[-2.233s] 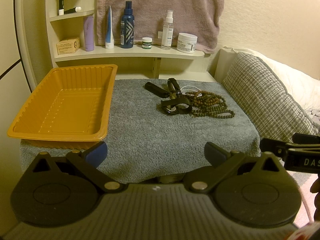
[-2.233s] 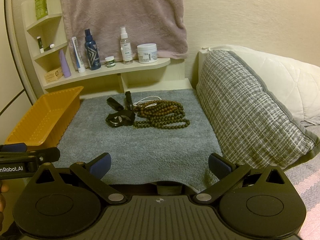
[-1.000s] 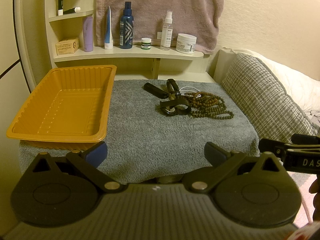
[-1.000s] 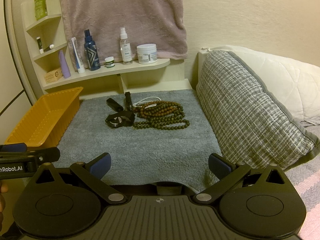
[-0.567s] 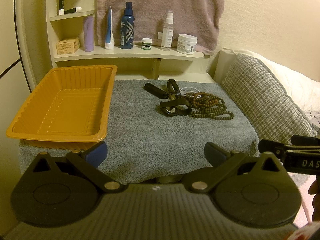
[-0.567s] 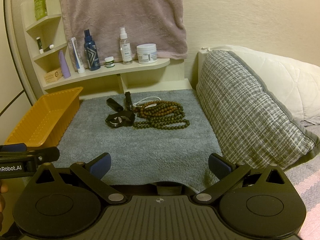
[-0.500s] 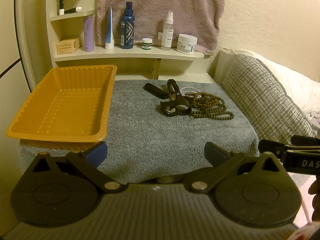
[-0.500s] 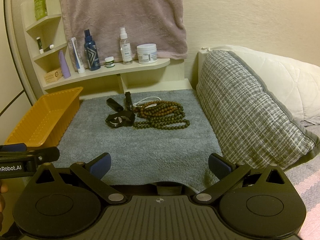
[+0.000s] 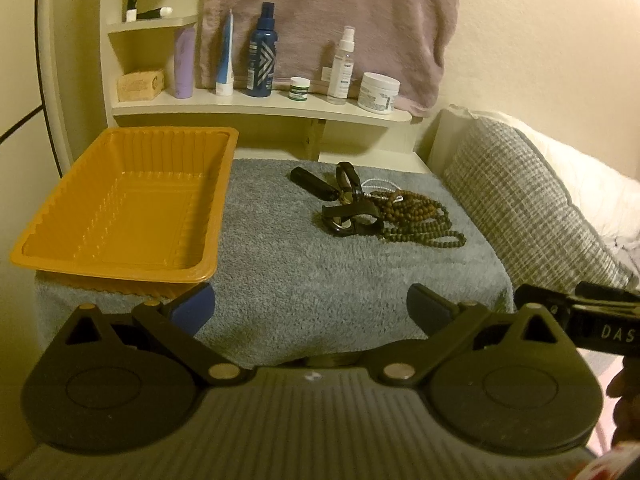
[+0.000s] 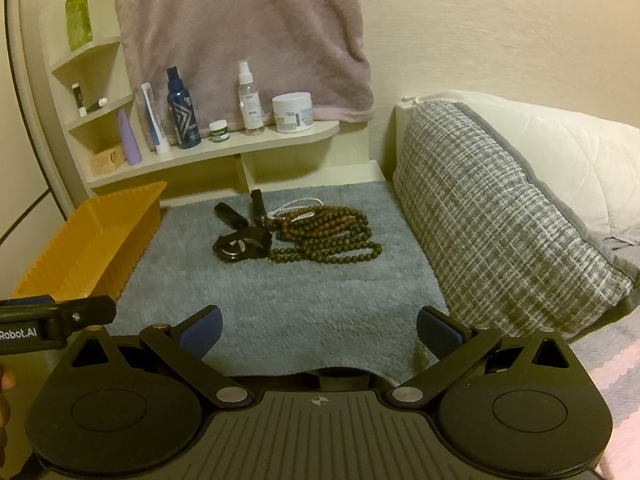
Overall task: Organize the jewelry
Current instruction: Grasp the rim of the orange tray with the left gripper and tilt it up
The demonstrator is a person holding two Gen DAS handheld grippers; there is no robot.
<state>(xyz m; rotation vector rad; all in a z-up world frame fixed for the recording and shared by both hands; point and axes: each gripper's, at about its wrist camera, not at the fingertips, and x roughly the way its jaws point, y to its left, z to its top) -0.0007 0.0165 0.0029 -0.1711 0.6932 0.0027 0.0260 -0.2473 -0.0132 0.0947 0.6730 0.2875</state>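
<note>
A pile of jewelry lies on a grey towel [image 9: 304,280]: brown bead necklaces [image 9: 416,216], a black watch [image 9: 352,218] with dark straps, and a thin white chain behind. The pile also shows in the right wrist view, beads [image 10: 332,236] and watch [image 10: 240,246]. An empty orange tray [image 9: 120,204] stands on the towel's left, also in the right wrist view [image 10: 88,244]. My left gripper [image 9: 312,310] is open and empty at the towel's near edge. My right gripper [image 10: 318,332] is open and empty, also near the front edge.
A shelf [image 9: 260,106] behind holds bottles, a tube and jars; a pink towel [image 10: 240,36] hangs above. A grey checked pillow [image 10: 500,216] and a white pillow border the towel on the right. A wall panel is left of the tray.
</note>
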